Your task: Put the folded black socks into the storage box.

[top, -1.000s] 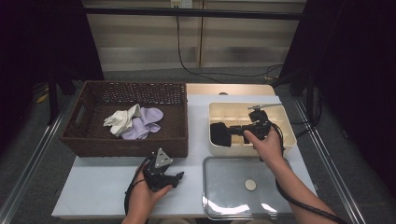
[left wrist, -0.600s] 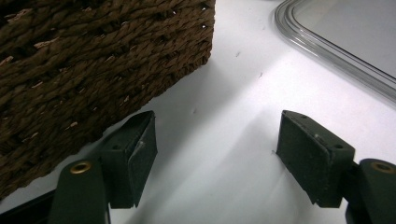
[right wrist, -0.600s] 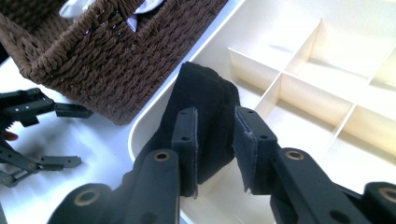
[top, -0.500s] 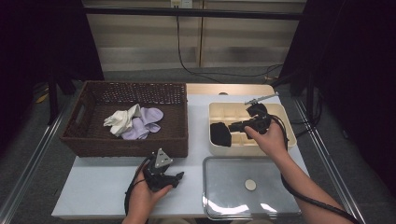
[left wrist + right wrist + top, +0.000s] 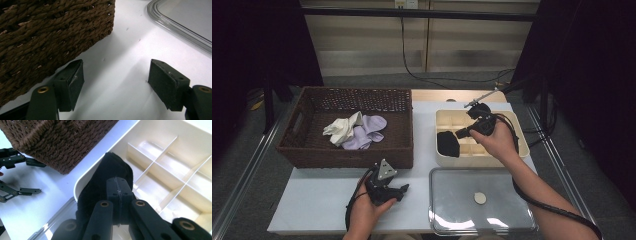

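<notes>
- We read the step in hand as sorting socks from the wicker basket (image 5: 399,130) into the cream divided organizer box (image 5: 517,150); one black sock (image 5: 448,143) already sits in its near-left compartment.
- Our right gripper (image 5: 462,133) hovers over the box, just beside that sock. In the right gripper view the jaws stand pressed together with nothing between them, and the black sock (image 5: 110,177) lies beyond and below their tips, so we judge it released.
- Our left gripper (image 5: 402,189) rests on the white tabletop (image 5: 312,205) in front of the basket; the left gripper view shows its jaws spread wide, holding nothing.
- Next, we think, a gripper must reach into the basket for the white sock (image 5: 341,128) or the lavender sock (image 5: 368,131), with jaws parted to pinch the soft cloth.
- The high view shows the basket's contents and the clear lid (image 5: 452,210) lying on the tabletop; the gripper views show just the basket's woven wall.
- The right gripper view shows the box dividers (image 5: 160,177) plainly, and that the other compartments in sight are bare.
</notes>
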Demonstrator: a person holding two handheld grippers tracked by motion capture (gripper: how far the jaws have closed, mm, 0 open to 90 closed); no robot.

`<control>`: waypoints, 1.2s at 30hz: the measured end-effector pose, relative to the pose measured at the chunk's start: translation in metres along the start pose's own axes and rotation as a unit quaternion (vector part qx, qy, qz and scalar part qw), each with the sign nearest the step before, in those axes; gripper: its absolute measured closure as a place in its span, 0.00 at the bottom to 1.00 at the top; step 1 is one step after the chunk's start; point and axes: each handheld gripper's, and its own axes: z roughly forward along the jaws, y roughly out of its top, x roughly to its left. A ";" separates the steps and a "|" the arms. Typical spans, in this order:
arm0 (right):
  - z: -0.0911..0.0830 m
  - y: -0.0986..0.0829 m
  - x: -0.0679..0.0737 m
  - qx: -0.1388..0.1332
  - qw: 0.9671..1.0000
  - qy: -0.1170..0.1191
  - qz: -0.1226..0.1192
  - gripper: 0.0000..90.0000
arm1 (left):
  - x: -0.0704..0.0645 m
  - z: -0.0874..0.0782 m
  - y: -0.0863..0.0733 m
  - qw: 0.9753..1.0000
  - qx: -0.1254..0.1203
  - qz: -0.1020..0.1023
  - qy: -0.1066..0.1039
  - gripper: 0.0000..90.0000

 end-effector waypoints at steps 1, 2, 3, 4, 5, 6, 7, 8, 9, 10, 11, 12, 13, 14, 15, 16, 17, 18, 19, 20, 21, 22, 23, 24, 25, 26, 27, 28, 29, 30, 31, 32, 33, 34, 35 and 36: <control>-0.001 0.002 0.001 0.002 1.000 -0.001 -0.004 1.00 | 0.000 0.000 0.000 1.000 0.000 0.001 0.000 0.32; -0.001 0.004 0.001 0.006 1.000 -0.001 -0.003 1.00 | 0.000 0.000 0.000 1.000 0.000 0.000 0.000 0.32; -0.002 0.006 0.002 0.008 1.000 -0.002 -0.005 1.00 | 0.000 0.000 0.000 1.000 -0.001 0.000 -0.001 0.32; -0.001 0.008 0.003 0.013 1.000 -0.001 -0.009 1.00 | 0.000 0.000 0.000 1.000 -0.001 0.001 -0.001 0.32; -0.001 0.010 0.003 0.015 1.000 -0.002 -0.010 1.00 | 0.000 0.000 0.000 1.000 -0.001 0.000 -0.001 0.32; -0.001 0.012 0.004 0.020 1.000 -0.003 -0.010 1.00 | 0.000 0.000 0.000 1.000 -0.001 0.000 -0.001 0.32; -0.001 0.013 0.004 0.023 1.000 -0.003 -0.012 1.00 | 0.000 0.001 0.000 1.000 -0.004 -0.004 0.000 0.32; -0.001 0.014 0.005 0.028 1.000 -0.005 -0.014 1.00 | -0.001 0.001 0.000 1.000 -0.006 -0.005 -0.001 0.32; -0.001 0.016 0.005 0.031 0.999 -0.003 -0.016 1.00 | -0.001 0.001 0.000 1.000 -0.005 -0.006 -0.001 0.32; -0.001 0.017 0.006 0.036 0.999 -0.003 -0.018 1.00 | 0.000 0.001 0.000 1.000 -0.005 -0.004 0.000 0.32; 0.000 0.018 0.006 0.037 0.999 -0.005 -0.019 1.00 | -0.001 0.001 0.000 1.000 -0.004 -0.003 0.003 0.32; 0.000 0.019 0.006 0.037 0.999 -0.008 -0.021 1.00 | -0.001 0.001 0.000 1.000 -0.006 -0.004 0.001 0.31; 0.001 0.020 0.005 0.040 0.999 -0.007 -0.022 1.00 | -0.001 0.001 0.000 1.000 -0.006 -0.003 0.002 0.32; 0.002 0.020 0.005 0.040 0.999 -0.009 -0.023 1.00 | -0.001 0.001 0.000 1.000 -0.005 -0.004 0.002 0.32; 0.004 0.021 0.004 0.040 0.999 -0.008 -0.023 1.00 | -0.001 0.001 0.000 1.000 -0.004 -0.003 0.003 0.32; 0.006 0.021 0.005 0.041 0.999 -0.008 -0.020 1.00 | -0.001 0.001 0.000 1.000 -0.005 -0.006 0.002 0.32; 0.009 0.020 0.004 0.038 0.999 -0.006 -0.019 1.00 | -0.001 0.001 0.000 1.000 -0.004 -0.004 0.002 0.32; 0.012 0.019 0.004 0.038 0.999 -0.004 -0.018 1.00 | 0.000 0.000 0.000 1.000 -0.001 0.000 0.002 0.32; 0.015 0.018 0.004 0.037 0.999 -0.003 -0.017 1.00 | 0.000 0.000 0.000 1.000 -0.001 0.000 0.002 0.32; 0.017 0.017 0.003 0.031 0.999 -0.003 -0.016 1.00 | 0.000 0.000 0.000 1.000 0.000 0.001 0.002 0.32; 0.020 0.016 0.002 0.031 0.999 0.003 -0.010 1.00 | 0.000 0.000 0.000 1.000 0.000 0.001 0.001 0.32; 0.023 0.015 0.001 0.031 0.999 0.003 -0.010 1.00 | 0.000 0.000 0.000 1.000 0.000 0.000 0.001 0.32; 0.026 0.014 -0.001 0.031 0.999 0.003 -0.008 1.00 | 0.000 0.000 0.000 1.000 -0.001 0.000 0.002 0.32; 0.030 0.012 -0.002 0.032 0.999 0.004 -0.008 1.00 | 0.000 0.000 0.000 1.000 0.000 0.001 0.002 0.32; 0.032 0.011 -0.002 0.033 0.999 0.005 -0.008 1.00 | 0.000 0.000 0.000 1.000 0.000 0.000 0.002 0.32; 0.035 0.010 -0.003 0.035 0.999 0.005 -0.010 1.00 | 0.000 0.000 0.000 1.000 0.000 0.000 0.002 0.32; 0.037 0.009 -0.003 0.038 0.999 0.003 -0.015 1.00 | 0.000 0.000 0.000 1.000 0.000 0.000 0.002 0.32; 0.039 0.009 -0.002 0.040 0.999 0.001 -0.015 1.00 | 0.000 0.000 0.000 1.000 0.000 0.001 0.002 0.32; 0.041 0.007 -0.002 0.042 0.999 0.001 -0.015 1.00 | 0.000 0.000 0.000 1.000 0.000 0.000 0.002 0.32; 0.043 0.005 -0.003 0.043 0.999 0.004 -0.015 1.00 | 0.000 0.000 0.000 1.000 -0.002 0.001 0.001 0.32; 0.044 0.003 -0.003 0.043 0.999 0.006 -0.011 1.00 | 0.000 0.000 0.000 1.000 -0.002 0.001 0.001 0.32; 0.046 0.001 -0.003 0.042 0.999 0.010 -0.005 1.00 | 0.000 0.000 0.000 1.000 -0.002 0.001 0.001 0.32; 0.048 -0.001 -0.004 0.041 0.999 0.017 0.000 1.00 | 0.000 0.000 0.000 1.000 -0.001 0.001 0.002 0.32; 0.048 -0.002 -0.005 0.038 0.999 0.019 -0.002 1.00 | 0.000 0.000 0.000 1.000 -0.001 0.001 0.002 0.32; 0.049 -0.004 -0.005 0.037 0.999 0.021 -0.001 1.00 | 0.000 0.000 0.000 1.000 -0.001 0.001 0.002 0.32; 0.050 -0.005 -0.004 0.036 0.999 0.025 -0.001 1.00 | 0.000 0.000 0.000 1.000 -0.001 0.001 0.002 0.32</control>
